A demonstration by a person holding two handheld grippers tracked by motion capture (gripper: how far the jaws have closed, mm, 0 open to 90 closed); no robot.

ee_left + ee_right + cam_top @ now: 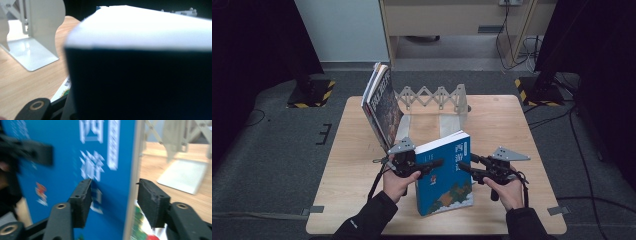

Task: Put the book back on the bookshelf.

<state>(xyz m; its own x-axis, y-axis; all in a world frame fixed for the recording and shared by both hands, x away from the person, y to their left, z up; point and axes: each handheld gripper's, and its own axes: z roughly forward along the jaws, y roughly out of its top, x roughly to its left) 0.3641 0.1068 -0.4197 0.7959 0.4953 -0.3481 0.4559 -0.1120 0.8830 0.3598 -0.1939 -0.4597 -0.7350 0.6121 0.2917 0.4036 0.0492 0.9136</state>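
At the left of the wooden table (pixel 352 165), toward the back, two books (pixel 381 102) lean upright against one end of a white folding rack (pixel 434 97), whose zigzag lattice runs rightward to a second end plate. Nearer the person, the left gripper (pixel 434 163) is held in the left hand (pixel 399 182), and its jaws are clamped on the left edge of a blue book (pixel 444 175); in the left gripper view that book's dark cover and white page edge sit right against the camera, with the rack's end plate and base on the table off to the left. The blue book stands tilted on its lower edge at the front middle of the table, just in front of the rack's base, its cover with white characters facing the person. To its right, the right gripper (pixel 113 200), held in the right hand (pixel 510 192), points at the book's right edge. Its jaws are spread wide, one pad (pixel 83 200) lying against the front cover and the other standing clear of the edge, so they straddle the book without pinching it.
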